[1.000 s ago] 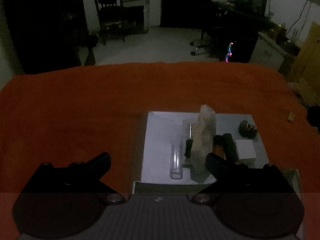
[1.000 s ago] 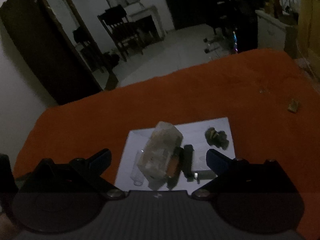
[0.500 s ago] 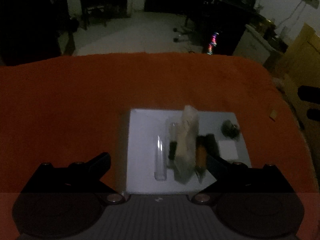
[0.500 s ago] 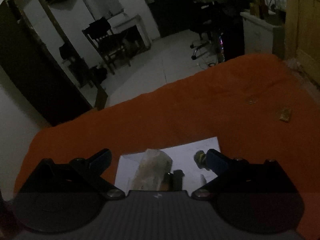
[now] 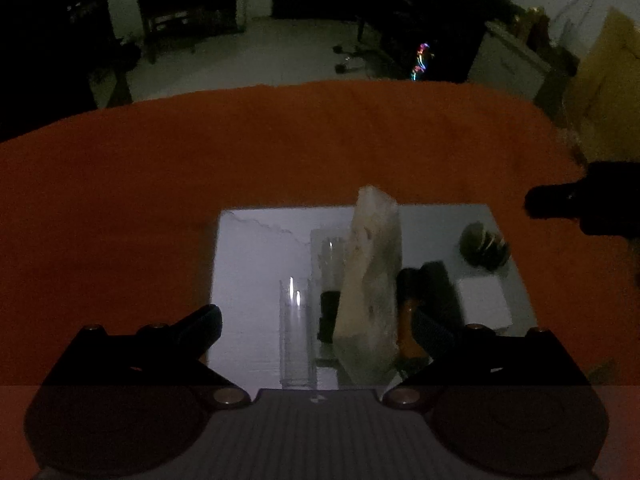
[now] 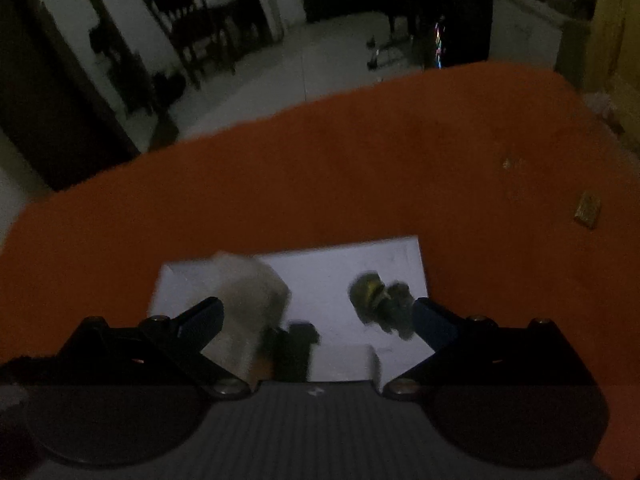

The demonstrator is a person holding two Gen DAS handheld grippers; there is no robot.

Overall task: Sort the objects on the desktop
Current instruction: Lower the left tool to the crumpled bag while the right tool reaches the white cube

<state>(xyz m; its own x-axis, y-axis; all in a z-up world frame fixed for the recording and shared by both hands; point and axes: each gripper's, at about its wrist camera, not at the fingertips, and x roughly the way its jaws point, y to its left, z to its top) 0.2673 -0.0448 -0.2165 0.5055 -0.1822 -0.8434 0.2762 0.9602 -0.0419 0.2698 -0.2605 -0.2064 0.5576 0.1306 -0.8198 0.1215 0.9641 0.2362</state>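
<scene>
A white tray (image 5: 256,248) lies on the orange cloth. On it stand a tall clear plastic pack (image 5: 372,280), a clear tube (image 5: 296,332), dark slim items (image 5: 438,292), a white block (image 5: 484,304) and a dark crumpled lump (image 5: 482,244). My left gripper (image 5: 318,324) is open and empty, low over the tray's near edge. My right gripper (image 6: 318,318) is open and empty above the same tray (image 6: 340,264); the pack (image 6: 248,304) and lump (image 6: 380,300) lie between its fingers. The right gripper's body shows at the left wrist view's right edge (image 5: 588,204).
The orange cloth (image 5: 120,200) covers the table all around the tray. A small tan piece (image 6: 588,210) lies on the cloth far right. Beyond the table's far edge are a dim floor, a dark chair (image 6: 196,40) and a desk.
Both grippers have shifted over the tray. The right wrist view pulled back and down, then forward again. Both stayed open and empty.
</scene>
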